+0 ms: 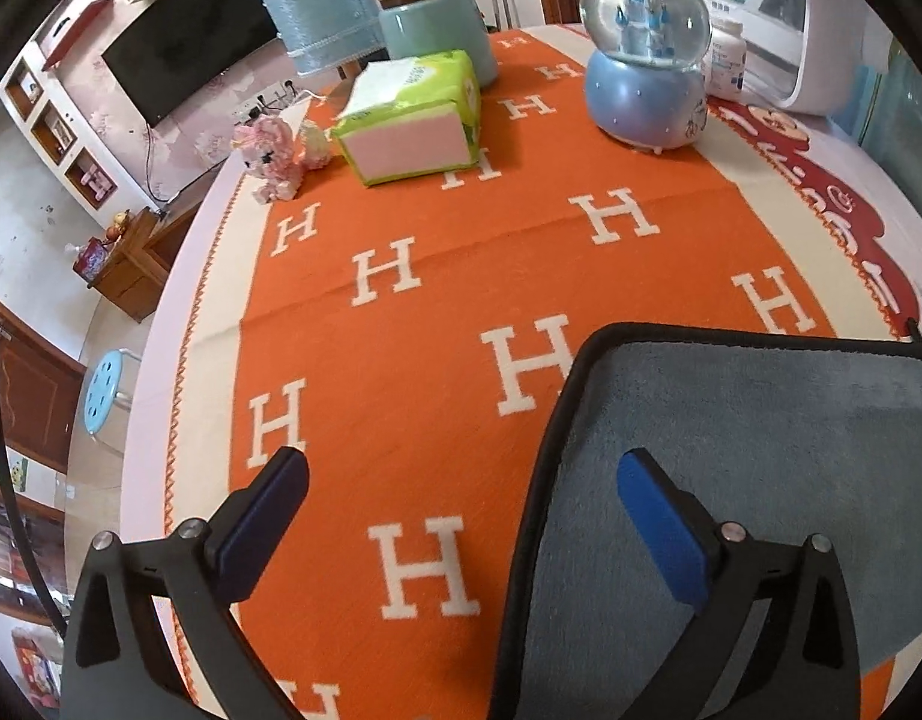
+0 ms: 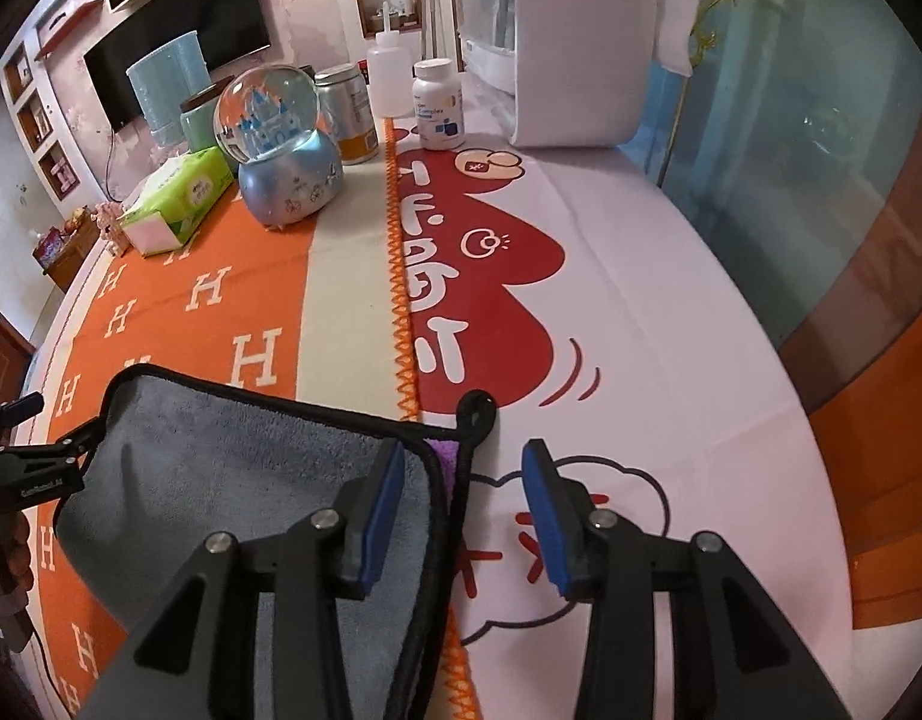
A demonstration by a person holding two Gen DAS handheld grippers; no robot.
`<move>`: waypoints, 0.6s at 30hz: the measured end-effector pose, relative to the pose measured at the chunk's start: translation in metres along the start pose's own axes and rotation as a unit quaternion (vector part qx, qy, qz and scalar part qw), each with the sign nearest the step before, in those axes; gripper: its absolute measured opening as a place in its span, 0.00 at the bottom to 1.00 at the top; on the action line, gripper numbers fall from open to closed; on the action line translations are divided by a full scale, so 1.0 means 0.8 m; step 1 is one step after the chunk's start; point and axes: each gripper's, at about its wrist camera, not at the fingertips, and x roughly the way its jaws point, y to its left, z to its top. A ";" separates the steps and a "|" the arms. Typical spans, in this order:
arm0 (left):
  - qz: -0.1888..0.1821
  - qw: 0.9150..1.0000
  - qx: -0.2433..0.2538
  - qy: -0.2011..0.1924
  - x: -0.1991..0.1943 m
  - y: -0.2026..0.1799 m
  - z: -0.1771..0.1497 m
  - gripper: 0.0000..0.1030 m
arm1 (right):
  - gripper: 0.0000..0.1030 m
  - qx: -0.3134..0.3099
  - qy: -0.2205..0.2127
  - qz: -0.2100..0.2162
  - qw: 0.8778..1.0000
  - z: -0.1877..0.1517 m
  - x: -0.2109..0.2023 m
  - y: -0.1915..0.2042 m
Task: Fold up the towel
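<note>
Left wrist view: grey towel [image 1: 731, 480] lies flat on the orange H-pattern cloth [image 1: 401, 360].
Left gripper [image 1: 461, 516] and right gripper [image 2: 461, 504] hover spread wide, each straddling a side edge; pinch both black-trimmed edges evenly before lifting.

Your towel [image 1: 731, 480] lies on the blanket [image 1: 413, 372] before you, with the tissue pack [image 1: 413, 117] beyond it to the left, the snow globe [image 1: 644, 54] beyond it, and the pill bottle [image 2: 440, 105] right of the globe.

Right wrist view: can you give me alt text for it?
An open right tool straddles the black-trimmed right edge of a grey towel lying flat on an orange H-patterned cloth. A snow globe and tissue pack sit behind.
</note>
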 end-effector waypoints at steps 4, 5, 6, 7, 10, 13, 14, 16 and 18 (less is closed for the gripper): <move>-0.010 1.000 -0.009 -0.015 -0.031 0.007 -0.009 0.99 | 0.40 -0.006 0.003 -0.002 1.000 -0.012 -0.015 0.007; -0.014 1.000 -0.012 -0.018 -0.041 0.009 -0.013 0.99 | 0.40 -0.008 0.004 -0.003 1.000 -0.015 -0.019 0.009; -0.017 0.999 -0.016 -0.021 -0.049 0.011 -0.017 0.99 | 0.40 -0.011 0.004 -0.004 1.000 -0.019 -0.023 0.011; -0.020 0.999 -0.019 -0.023 -0.057 0.014 -0.020 0.99 | 0.40 -0.018 0.004 -0.007 1.000 -0.025 -0.030 0.016; -0.033 0.999 -0.034 -0.026 -0.087 0.021 -0.037 0.99 | 0.40 -0.036 0.001 -0.009 0.999 -0.042 -0.051 0.032; -0.041 0.998 -0.047 -0.029 -0.118 0.027 -0.061 0.99 | 0.40 -0.043 -0.006 -0.005 0.999 -0.061 -0.077 0.046; -0.044 0.997 -0.052 -0.032 -0.130 0.029 -0.071 0.99 | 0.40 -0.048 -0.007 -0.002 0.999 -0.069 -0.087 0.052; -0.048 0.997 -0.057 -0.035 -0.151 0.031 -0.090 0.99 | 0.40 -0.054 -0.010 0.001 0.998 -0.085 -0.107 0.064; -0.056 0.996 -0.064 -0.038 -0.172 0.033 -0.109 0.99 | 0.40 -0.058 -0.012 0.010 0.998 -0.101 -0.127 0.074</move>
